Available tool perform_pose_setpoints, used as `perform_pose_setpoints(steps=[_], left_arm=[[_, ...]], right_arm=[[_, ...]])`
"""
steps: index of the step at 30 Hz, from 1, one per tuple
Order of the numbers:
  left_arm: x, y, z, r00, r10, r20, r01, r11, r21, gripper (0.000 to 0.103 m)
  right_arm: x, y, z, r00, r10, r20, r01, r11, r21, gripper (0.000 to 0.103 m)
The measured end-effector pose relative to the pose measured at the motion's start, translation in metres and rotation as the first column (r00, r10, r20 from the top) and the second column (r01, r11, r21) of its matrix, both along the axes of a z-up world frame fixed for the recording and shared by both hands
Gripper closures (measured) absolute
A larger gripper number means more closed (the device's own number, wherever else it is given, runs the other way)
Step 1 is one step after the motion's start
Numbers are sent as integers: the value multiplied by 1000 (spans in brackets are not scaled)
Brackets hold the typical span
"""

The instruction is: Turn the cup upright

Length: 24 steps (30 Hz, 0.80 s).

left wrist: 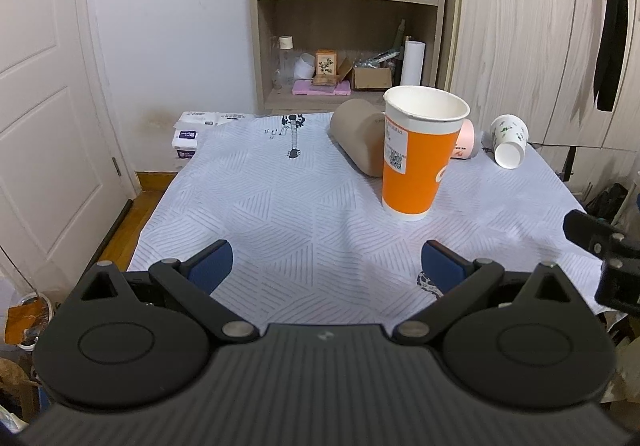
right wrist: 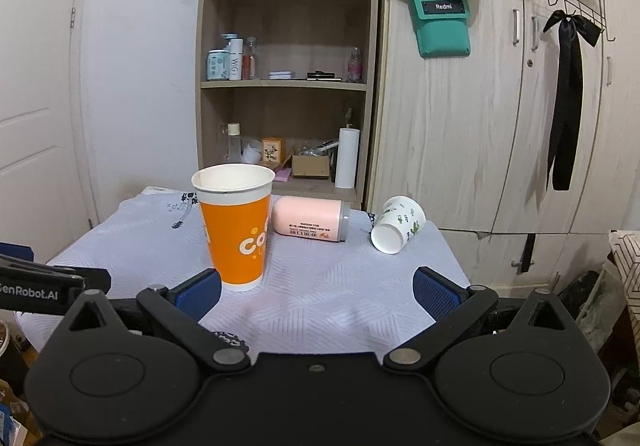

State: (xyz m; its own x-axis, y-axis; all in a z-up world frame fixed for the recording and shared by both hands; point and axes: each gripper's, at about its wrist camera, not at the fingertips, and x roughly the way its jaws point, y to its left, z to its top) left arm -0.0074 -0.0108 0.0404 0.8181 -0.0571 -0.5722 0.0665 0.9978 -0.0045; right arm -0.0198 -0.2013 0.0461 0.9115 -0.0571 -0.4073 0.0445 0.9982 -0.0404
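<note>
An orange paper cup point(left wrist: 416, 158) stands upright on the white patterned tablecloth point(left wrist: 280, 198); it also shows in the right wrist view point(right wrist: 237, 230). A small white cup with a green print point(left wrist: 509, 140) lies on its side at the far right, mouth toward me point(right wrist: 396, 224). My left gripper point(left wrist: 326, 264) is open and empty, near the table's front edge, short of the orange cup. My right gripper point(right wrist: 316, 292) is open and empty, to the right of the orange cup.
A brown cup point(left wrist: 358, 136) lies on its side behind the orange cup. A pink container point(right wrist: 310, 220) lies on its side beside it. A shelf unit point(right wrist: 288, 86) and wooden cabinets point(right wrist: 500, 126) stand behind the table. A door point(left wrist: 44, 106) is at the left.
</note>
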Motion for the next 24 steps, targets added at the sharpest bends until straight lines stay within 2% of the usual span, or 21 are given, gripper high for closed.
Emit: perform_pose_setpoints(steps=[10, 13, 24], left_arm=[[0, 1, -1, 1000, 5, -12, -4, 1000, 4, 1], [0, 2, 0, 999, -19, -31, 19, 1000, -22, 1], [-2, 3, 0, 999, -4, -32, 4, 1000, 7, 1]], right_arm=[[1, -2, 1, 1000, 4, -10, -4, 1000, 1, 0], [1, -2, 1, 1000, 2, -9, -2, 1000, -1, 0], [1, -4, -1, 1000, -17, -10, 17, 1000, 9, 0]])
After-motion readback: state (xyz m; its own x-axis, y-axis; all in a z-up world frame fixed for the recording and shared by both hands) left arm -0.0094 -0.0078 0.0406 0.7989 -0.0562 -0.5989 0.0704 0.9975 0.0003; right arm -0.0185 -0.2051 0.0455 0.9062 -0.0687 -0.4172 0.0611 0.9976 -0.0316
